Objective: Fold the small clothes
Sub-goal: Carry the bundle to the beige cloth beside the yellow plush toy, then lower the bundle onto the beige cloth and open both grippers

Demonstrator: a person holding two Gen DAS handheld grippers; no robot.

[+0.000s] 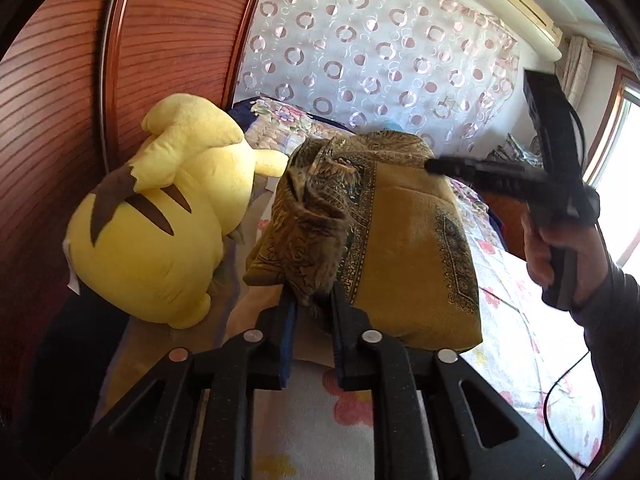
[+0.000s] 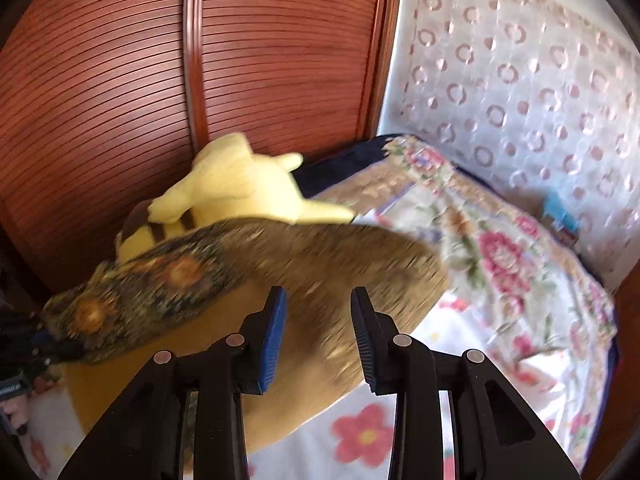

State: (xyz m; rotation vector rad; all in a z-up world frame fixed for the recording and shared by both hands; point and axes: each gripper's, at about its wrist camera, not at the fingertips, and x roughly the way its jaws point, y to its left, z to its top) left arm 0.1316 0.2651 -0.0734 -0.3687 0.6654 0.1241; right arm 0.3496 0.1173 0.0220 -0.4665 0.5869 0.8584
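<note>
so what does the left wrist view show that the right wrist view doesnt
Only the left wrist view: the right hand holding its tongs, an air conditioner, a window. Only the right wrist view: the right tongs standing open and empty over the cloth. Both: the cloth, its end between the left tongs, the yellow plush, the floral bedding.

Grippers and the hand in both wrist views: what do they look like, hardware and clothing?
Both are black plastic two-finger tools. The left gripper and right gripper have ribbed blue pads on the inner finger faces and round silver pivot pins on the linkages. A thin black cable trails from the right tool. The right hand emerges from a dark grey sleeve.
</note>
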